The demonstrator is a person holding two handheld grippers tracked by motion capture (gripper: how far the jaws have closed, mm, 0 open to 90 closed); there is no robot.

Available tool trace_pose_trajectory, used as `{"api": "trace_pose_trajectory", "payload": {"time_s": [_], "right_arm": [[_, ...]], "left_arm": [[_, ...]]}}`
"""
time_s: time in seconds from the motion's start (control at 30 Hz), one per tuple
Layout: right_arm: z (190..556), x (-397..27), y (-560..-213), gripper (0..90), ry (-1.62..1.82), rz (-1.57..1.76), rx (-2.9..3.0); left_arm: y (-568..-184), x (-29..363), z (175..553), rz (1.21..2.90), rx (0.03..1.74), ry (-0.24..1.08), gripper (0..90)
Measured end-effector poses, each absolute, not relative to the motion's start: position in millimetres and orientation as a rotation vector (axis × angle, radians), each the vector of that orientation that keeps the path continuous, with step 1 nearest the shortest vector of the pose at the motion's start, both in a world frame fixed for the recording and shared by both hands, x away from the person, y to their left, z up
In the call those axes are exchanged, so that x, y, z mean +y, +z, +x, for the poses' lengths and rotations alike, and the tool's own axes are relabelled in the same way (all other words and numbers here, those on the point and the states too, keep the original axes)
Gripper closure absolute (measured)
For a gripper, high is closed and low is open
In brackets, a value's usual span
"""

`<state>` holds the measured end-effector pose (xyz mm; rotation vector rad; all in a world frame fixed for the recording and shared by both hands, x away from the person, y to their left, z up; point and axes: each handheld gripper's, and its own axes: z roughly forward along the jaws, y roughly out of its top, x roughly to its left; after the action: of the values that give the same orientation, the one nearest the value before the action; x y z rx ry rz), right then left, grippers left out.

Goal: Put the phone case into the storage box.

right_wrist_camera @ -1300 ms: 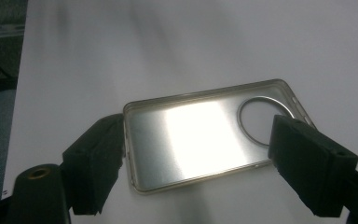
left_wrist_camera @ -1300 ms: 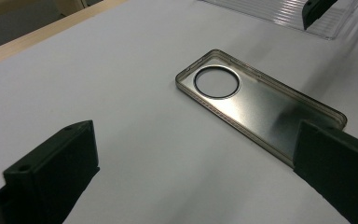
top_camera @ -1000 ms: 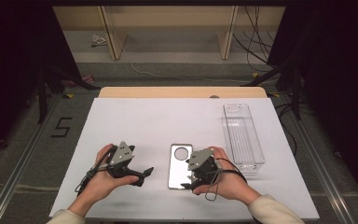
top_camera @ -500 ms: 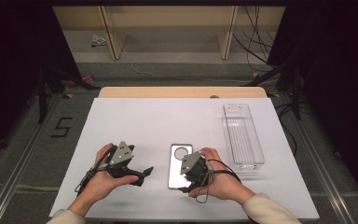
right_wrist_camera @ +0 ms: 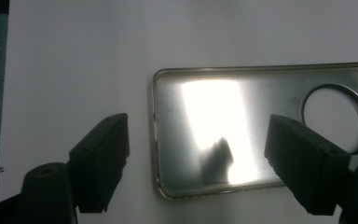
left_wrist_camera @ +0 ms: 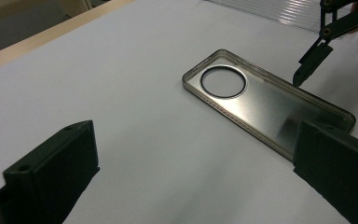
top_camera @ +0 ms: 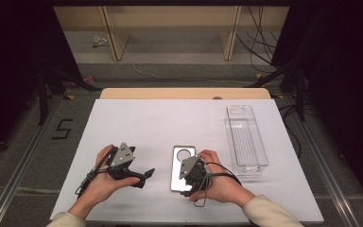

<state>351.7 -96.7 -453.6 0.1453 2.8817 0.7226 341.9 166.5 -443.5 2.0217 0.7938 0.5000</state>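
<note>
I am watching the white tabletop (top_camera: 137,123) from above — the largest thing on it is the clear plastic bin (top_camera: 246,138), lying lengthwise along the right edge, apparently empty. Next in size, the phone case (top_camera: 182,166) is lying flat, open side up, near the front edge at about the middle, its round camera cut-out toward the far side.

The right gripper (top_camera: 187,177) is now sitting over the near end of the case, where a second ago it was hanging off to the case's right. In the right gripper view its jaws are standing wide apart, straddling that end, one outside the case's rim and one above its floor — nothing clamped yet. I am reading this as lining up for a pinch on the rim.

The left gripper (top_camera: 142,177) is resting unchanged to the case's left, jaws spread and empty, pointing toward it.
</note>
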Motion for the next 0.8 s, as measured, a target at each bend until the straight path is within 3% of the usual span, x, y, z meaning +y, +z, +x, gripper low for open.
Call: {"api": "trace_pose_trajectory", "payload": {"time_s": [0.8], "right_arm": [[346, -70, -462, 30.5, 0.421, 0.041, 2.895]], "left_arm": [[-443, 167, 343, 2.018, 0.797, 0.500, 0.0]]}}
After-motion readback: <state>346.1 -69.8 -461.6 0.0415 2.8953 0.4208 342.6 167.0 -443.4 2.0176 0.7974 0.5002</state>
